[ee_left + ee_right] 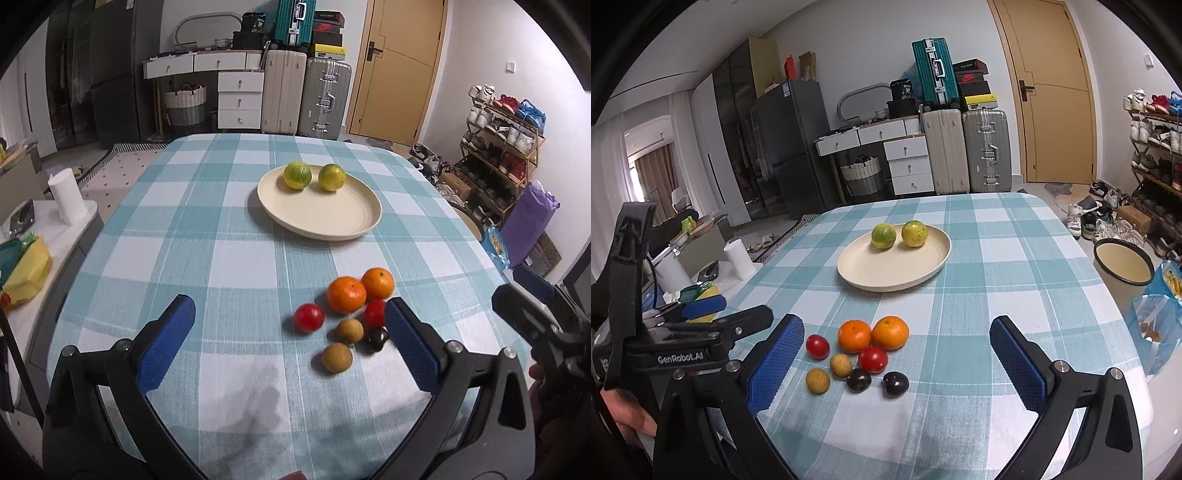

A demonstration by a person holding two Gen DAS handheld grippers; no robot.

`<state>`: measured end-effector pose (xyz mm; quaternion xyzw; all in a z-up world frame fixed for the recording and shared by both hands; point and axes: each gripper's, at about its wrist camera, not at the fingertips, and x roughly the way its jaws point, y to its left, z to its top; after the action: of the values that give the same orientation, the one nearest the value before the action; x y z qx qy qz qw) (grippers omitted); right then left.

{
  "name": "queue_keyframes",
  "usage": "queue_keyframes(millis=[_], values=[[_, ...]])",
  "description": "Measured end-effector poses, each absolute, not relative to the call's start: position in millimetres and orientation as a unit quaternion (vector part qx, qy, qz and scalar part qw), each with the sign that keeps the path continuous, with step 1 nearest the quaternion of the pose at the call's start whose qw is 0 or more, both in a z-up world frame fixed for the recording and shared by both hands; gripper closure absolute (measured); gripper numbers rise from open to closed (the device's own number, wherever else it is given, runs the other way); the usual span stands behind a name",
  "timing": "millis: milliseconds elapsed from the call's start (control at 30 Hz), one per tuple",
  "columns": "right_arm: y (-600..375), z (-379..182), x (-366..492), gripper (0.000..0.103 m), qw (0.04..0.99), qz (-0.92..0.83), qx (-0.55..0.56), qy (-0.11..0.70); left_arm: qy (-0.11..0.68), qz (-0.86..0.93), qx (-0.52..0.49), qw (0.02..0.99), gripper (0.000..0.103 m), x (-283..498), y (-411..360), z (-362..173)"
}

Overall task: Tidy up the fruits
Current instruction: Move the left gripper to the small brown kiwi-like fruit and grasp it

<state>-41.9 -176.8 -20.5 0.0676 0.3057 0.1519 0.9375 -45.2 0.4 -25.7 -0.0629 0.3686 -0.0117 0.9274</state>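
Note:
A cream plate (325, 218) (886, 273) on the checked tablecloth holds two yellow-green citrus fruits (297, 175) (883, 236). Nearer me lies a cluster: two oranges (346, 294) (854, 335), two red tomatoes (308, 317) (873, 359), two tan longans (336, 357) (817, 380) and two dark plums (896, 384), one plum showing in the left wrist view (377, 338). My left gripper (288, 339) is open and empty, its right finger beside the cluster. My right gripper (897, 354) is open and empty, with the cluster between its fingers.
A side counter at the left holds a paper roll (66, 195) and a yellow packet (27, 273). A cream bin (1123, 269) and a blue bag (1156, 325) stand off the table's right edge. Suitcases, drawers and a shoe rack are at the back.

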Motion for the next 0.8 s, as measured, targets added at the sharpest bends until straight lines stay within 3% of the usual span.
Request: queue_keyframes(millis=[800], values=[[-172.2,-46.7,-35.2,0.0,0.927,0.17,0.073,0.326,0.428,-0.069,-0.064,0.899,0.001,-44.9,-12.5,-85.0]])
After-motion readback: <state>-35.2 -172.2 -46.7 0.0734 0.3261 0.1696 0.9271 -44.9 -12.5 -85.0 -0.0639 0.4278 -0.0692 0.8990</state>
